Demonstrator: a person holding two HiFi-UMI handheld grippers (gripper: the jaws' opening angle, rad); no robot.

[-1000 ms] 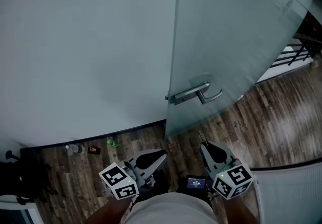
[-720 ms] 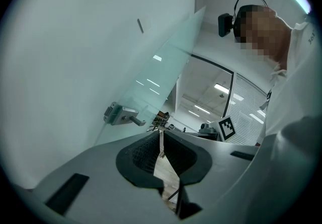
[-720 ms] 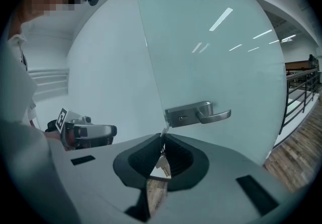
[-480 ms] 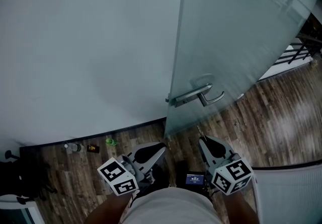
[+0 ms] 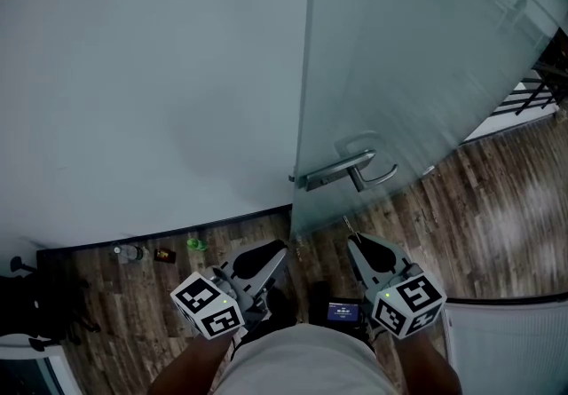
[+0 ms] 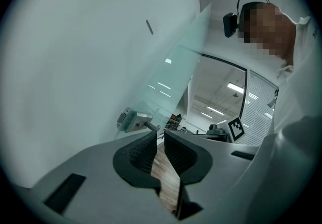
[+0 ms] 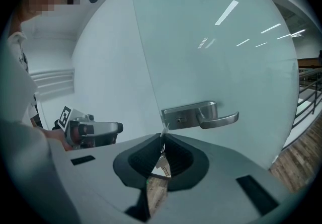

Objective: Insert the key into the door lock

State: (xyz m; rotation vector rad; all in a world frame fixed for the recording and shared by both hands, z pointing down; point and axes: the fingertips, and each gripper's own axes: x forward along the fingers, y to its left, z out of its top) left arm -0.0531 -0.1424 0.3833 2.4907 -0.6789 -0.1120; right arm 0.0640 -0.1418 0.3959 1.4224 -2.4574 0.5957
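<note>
Right gripper [image 7: 162,137] pinches the key [image 7: 161,163], approaching but still short of the lock [image 7: 181,120] at the door [image 7: 226,42] edge; left gripper [image 6: 159,136], slightly spread, holds nothing; next, align the tip with the keyhole.

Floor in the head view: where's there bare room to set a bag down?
The widest bare patch is the wooden floor right of the glass door, bordered by the white panel. Crowded: the foot of the wall at left, with a bottle, a green object and dark gear; and below the door handle, the left gripper and right gripper.
</note>
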